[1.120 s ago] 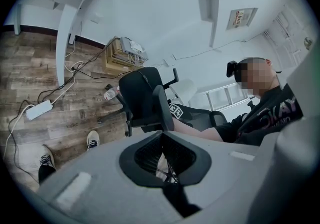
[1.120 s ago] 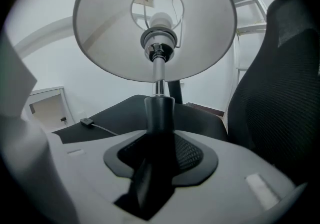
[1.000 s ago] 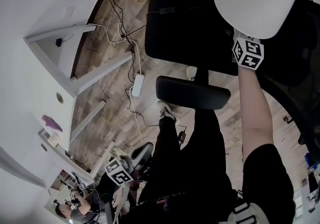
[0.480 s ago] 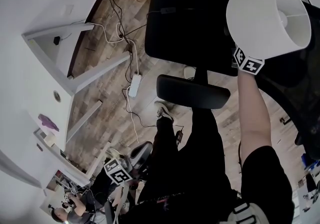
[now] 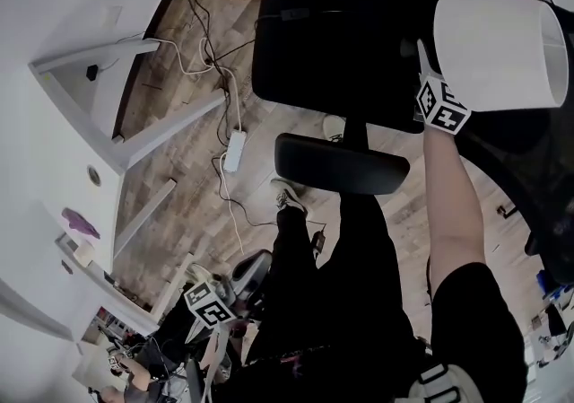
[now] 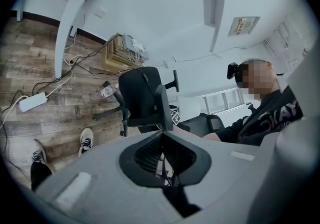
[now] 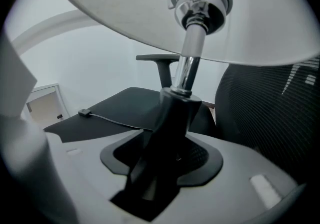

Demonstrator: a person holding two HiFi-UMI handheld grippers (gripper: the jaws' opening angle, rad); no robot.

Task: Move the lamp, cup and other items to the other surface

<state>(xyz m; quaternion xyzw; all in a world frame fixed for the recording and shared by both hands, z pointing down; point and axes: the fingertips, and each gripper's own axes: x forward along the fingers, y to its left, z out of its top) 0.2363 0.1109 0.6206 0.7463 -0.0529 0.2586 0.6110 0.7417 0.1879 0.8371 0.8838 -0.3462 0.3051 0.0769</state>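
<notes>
The plank floor (image 5: 188, 123) fills most of the head view. Above it at the top lies a broad, flat black surface (image 5: 341, 24); whether it is a desktop or a seat I cannot tell. A padded black armrest (image 5: 341, 166) stands at its near edge, and a chair's mesh back (image 7: 270, 113) is off to the right. Over that right-hand end stands the lamp (image 5: 498, 47), its wide white shade the largest of the task's things in sight. No view shows whether its foot already rests on anything. The lamp looks light but top-heavy. The shade is thin, easily dented and gives no purchase, and the chrome stem (image 7: 189, 63) is smooth and likely to slip. The stiff dark neck (image 7: 175, 113) below it is therefore the sound place to take hold, low down, with the lamp kept upright. The right gripper (image 7: 170, 125) is at exactly that place. Its 2 jaws have just been widening and stand far apart with the neck between them, and the dark gaps at the sides suggest the pads are off it. The left gripper (image 6: 162, 140) hangs low beside the person's leg, its 2 jaws brought together on nothing. Smallest of all, a thin cable (image 7: 115, 122) trails across the black surface behind the lamp.
</notes>
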